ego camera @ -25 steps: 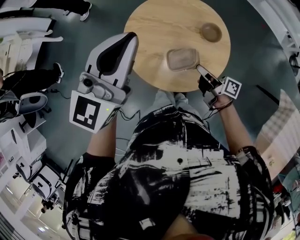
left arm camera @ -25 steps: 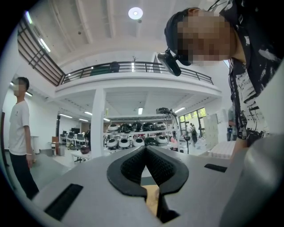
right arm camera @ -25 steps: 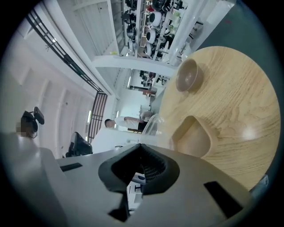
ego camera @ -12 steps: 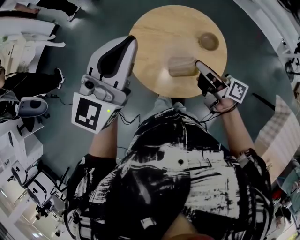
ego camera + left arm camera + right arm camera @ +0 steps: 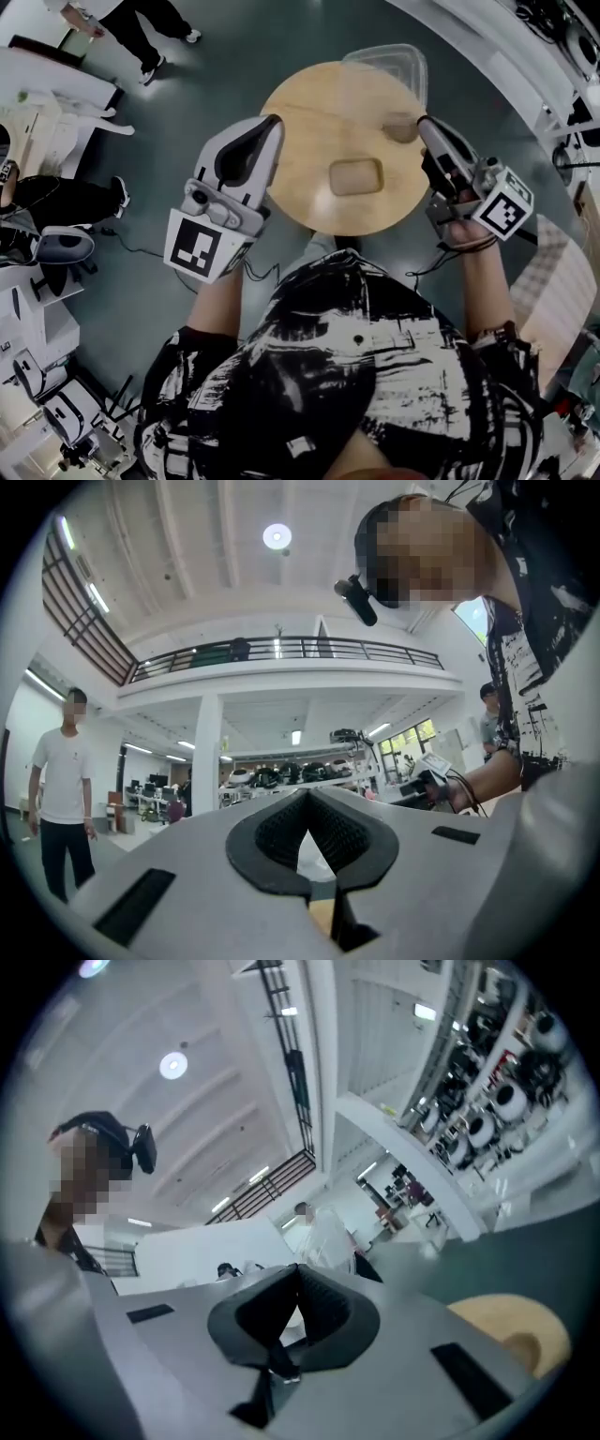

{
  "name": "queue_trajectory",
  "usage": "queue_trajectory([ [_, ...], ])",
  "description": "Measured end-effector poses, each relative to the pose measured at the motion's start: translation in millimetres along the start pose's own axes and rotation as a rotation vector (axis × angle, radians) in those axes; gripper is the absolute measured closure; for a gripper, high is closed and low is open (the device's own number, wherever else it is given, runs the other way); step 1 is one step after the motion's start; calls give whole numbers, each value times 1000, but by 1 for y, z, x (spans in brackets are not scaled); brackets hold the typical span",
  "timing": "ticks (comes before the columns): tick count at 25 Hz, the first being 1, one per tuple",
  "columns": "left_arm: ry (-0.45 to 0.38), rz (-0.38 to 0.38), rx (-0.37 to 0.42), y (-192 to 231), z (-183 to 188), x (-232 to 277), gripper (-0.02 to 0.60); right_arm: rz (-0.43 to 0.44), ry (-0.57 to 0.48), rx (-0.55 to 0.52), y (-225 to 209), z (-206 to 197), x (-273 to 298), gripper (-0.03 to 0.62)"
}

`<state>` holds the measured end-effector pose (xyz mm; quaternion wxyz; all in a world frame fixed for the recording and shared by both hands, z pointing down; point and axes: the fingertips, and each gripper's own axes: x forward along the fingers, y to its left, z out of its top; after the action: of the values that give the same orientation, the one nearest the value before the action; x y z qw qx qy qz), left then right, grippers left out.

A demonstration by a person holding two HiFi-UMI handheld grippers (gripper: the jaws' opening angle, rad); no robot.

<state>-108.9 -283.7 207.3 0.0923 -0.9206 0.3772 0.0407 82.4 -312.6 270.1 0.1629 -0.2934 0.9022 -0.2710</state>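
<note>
A round wooden table [image 5: 309,122] carries a rectangular wooden dish [image 5: 356,175] at its middle and a small round wooden bowl [image 5: 400,127] on the right side. My right gripper [image 5: 424,122] is raised over the table's right edge, shut on the rim of a clear plastic lid [image 5: 384,64] that hangs in the air beyond the bowl. In the right gripper view the lid [image 5: 328,1237] shows as a translucent sheet just past the closed jaws [image 5: 298,1267]. My left gripper [image 5: 272,122] is held up at the table's left edge, shut and holding nothing, aimed into the hall [image 5: 307,794].
A person stands on the grey floor at the upper left [image 5: 141,23] and another sits at the left [image 5: 56,202] beside white equipment [image 5: 56,246]. A standing person [image 5: 61,799] shows in the left gripper view. White benches curve along the right [image 5: 525,66].
The right gripper has lifted the clear lid off the wooden dish and carried it up and away past the bowl. The dish now stands uncovered. The left gripper has hardly moved.
</note>
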Motion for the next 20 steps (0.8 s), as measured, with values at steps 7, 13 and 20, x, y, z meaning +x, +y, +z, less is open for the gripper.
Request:
queue_trajectory([
  [7,5,-21,23,-4,15,27,582,-116,-12,-442,40,50,17,592],
  [13,51,-10,2,5,5,46,582,-217,-33,-581,38,61,27,592],
  [20,73,5,5,12,1,52,582,-242,-73,-635,32,66,29,592],
])
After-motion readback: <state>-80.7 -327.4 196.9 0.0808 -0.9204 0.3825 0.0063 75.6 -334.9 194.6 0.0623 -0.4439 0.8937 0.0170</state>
